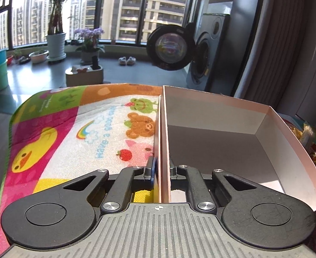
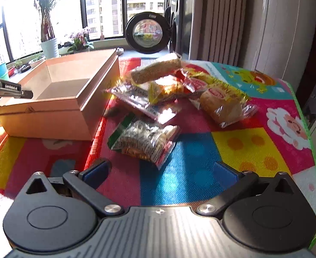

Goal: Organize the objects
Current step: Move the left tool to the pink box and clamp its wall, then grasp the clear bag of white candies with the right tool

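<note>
An empty pink cardboard box (image 1: 222, 111) stands on the colourful play mat (image 1: 56, 142). My left gripper (image 1: 162, 169) is shut on the box's left wall, one finger outside and one inside. In the right wrist view the box (image 2: 46, 124) sits at the left, with the left gripper (image 2: 27, 94) on its far wall. Right of it lies a pile of snack packets: a green-edged packet (image 2: 143, 142) nearest, a bread packet (image 2: 224, 105), a silvery packet (image 2: 140, 99), a yellow packet (image 2: 164, 89) and a long brown roll (image 2: 155, 68). My right gripper (image 2: 161, 171) hangs open just short of the green-edged packet, holding nothing.
The mat (image 2: 254, 142) ends in a green edge (image 2: 315, 150) at the right. Beyond the table are a washing machine with its round door open (image 1: 168, 47), potted plants (image 1: 55, 40), large windows and a curtain (image 2: 220, 17).
</note>
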